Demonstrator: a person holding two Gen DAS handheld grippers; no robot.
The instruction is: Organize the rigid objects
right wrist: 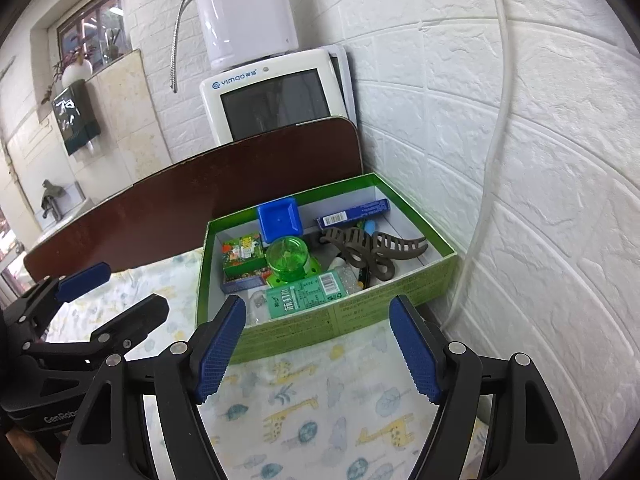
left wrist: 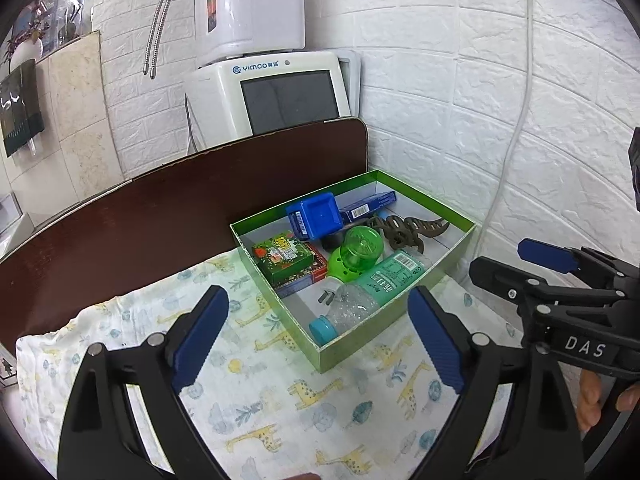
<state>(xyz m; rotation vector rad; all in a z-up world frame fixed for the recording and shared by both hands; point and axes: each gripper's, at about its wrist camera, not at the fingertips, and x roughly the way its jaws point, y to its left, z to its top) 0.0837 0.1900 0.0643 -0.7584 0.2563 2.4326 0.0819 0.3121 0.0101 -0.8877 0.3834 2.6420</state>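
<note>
A green cardboard box [left wrist: 400, 342] [right wrist: 304, 326] sits on a giraffe-print cloth [left wrist: 280, 408] [right wrist: 304, 400] by the white wall. Inside lie a clear bottle with a teal label [left wrist: 376, 288] [right wrist: 308, 290], a green plastic piece [left wrist: 356, 254] [right wrist: 288, 260], a blue cube [left wrist: 316, 216] [right wrist: 279, 218], a green printed carton [left wrist: 286, 258] [right wrist: 242, 254], a dark blue flat pack [left wrist: 368, 206] [right wrist: 354, 213] and a brown hair claw [left wrist: 404, 230] [right wrist: 372, 248]. My left gripper [left wrist: 320, 338] [right wrist: 116, 292] is open in front of the box, nothing between its fingers. My right gripper [right wrist: 318, 348] [left wrist: 508, 264] is open too, just short of the box's near wall.
A dark brown board [left wrist: 160, 216] [right wrist: 224, 184] lies behind the cloth. A white appliance with a dark screen [left wrist: 288, 96] [right wrist: 276, 96] stands at the back. A thin white cable [left wrist: 516, 120] [right wrist: 496, 140] hangs down the brick wall. A hand [left wrist: 600, 400] holds the right gripper.
</note>
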